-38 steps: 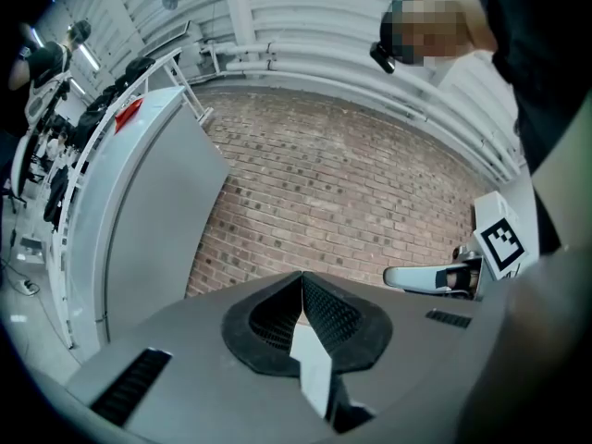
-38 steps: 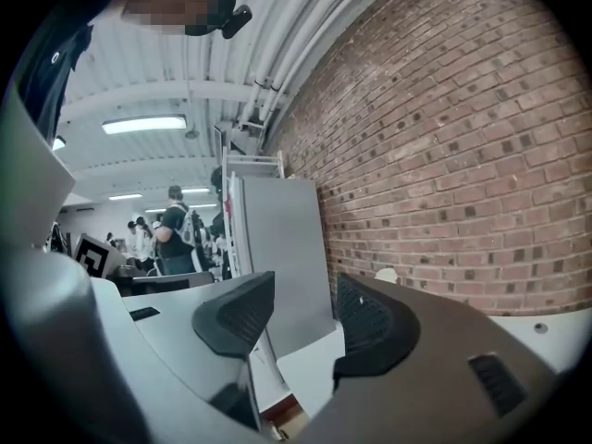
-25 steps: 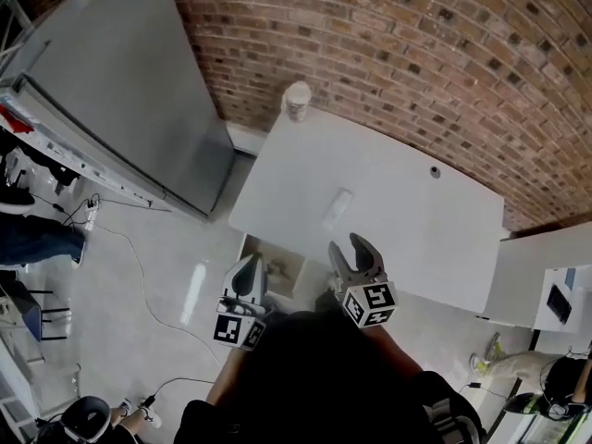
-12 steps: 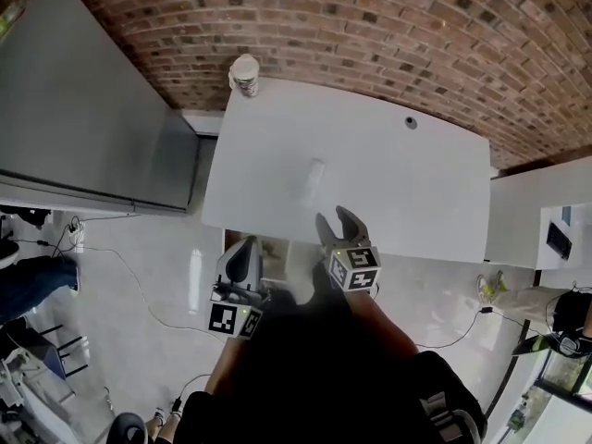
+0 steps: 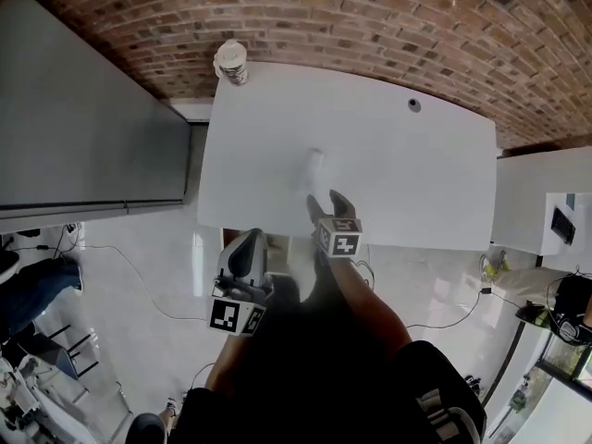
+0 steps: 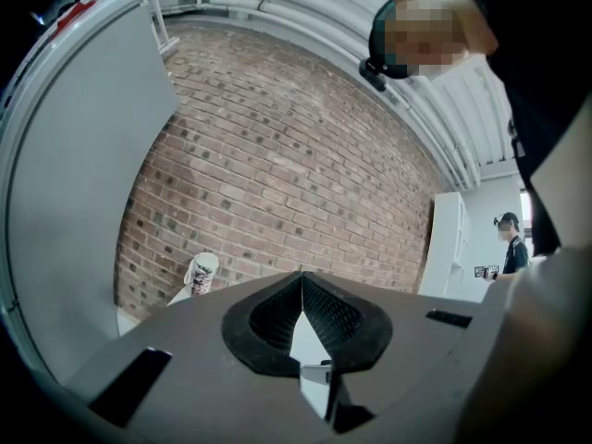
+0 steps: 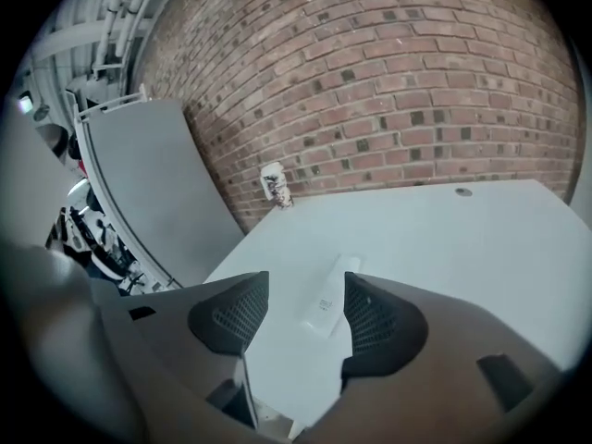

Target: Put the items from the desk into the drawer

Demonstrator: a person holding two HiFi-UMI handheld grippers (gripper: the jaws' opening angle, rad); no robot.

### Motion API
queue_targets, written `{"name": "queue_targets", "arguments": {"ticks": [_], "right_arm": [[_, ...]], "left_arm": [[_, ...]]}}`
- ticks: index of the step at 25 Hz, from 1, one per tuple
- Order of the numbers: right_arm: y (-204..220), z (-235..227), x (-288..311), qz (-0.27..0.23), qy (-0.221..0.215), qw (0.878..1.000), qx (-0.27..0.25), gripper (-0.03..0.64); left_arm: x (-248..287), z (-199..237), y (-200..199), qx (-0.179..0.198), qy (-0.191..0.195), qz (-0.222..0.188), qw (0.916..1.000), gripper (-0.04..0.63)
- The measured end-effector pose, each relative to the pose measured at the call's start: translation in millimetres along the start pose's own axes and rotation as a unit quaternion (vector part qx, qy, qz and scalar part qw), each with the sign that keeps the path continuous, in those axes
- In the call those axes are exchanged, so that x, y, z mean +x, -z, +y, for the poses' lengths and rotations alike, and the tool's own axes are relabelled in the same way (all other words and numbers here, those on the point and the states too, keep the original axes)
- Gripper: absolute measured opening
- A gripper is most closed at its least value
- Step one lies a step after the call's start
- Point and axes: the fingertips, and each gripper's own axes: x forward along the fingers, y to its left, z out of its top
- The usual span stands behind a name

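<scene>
We're going for the white tube (image 5: 314,163) with our right gripper (image 5: 325,203), jaws just opening, empty; next we straddle and squeeze it, while the left gripper (image 5: 247,251) is clenched, empty

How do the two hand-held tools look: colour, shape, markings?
The left tool and the right tool are grey with tapered jaws; each carries a cube with black-and-white square markers. Their pads are black mesh. The person wears a dark top.

I see a plain white flat bench (image 5: 416,174), a slim white tube (image 5: 314,165) with faint grey print, a white paper cup (image 5: 231,61) with dark printing, a red-brown brick wall (image 5: 388,17) with pale mortar lines, and black mesh-textured fingers (image 7: 375,317).
</scene>
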Motion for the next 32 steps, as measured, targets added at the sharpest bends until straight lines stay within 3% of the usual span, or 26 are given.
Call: {"name": "queue_targets", "arguments": {"ticks": [6,11,16,26,32], "right_arm": [[9,-9,51,0.028,0.016,0.999,0.0,0.238],[34,-23,87,0.081,0.037,0.996,-0.011,0.261],[35,-22,113,0.091,0.041,0.995,-0.016,0.284],[48,-40,144,0.13,0.083,0.987,-0.05,0.304],[51,-40,142,0.133,0.076,0.984,-0.09,0.304]], "left_arm": [[13,7,5,-0.004,0.001,0.01,0.9999,0.005],[16,14,11,-0.012,-0.007,0.017,0.9998,0.005],[19,21,15,-0.015,-0.015,0.024,0.9995,0.005],[20,26,24,-0.02,-0.024,0.036,0.9988,0.005],[22,26,23,-0.019,-0.024,0.035,0.9989,0.005]]}}
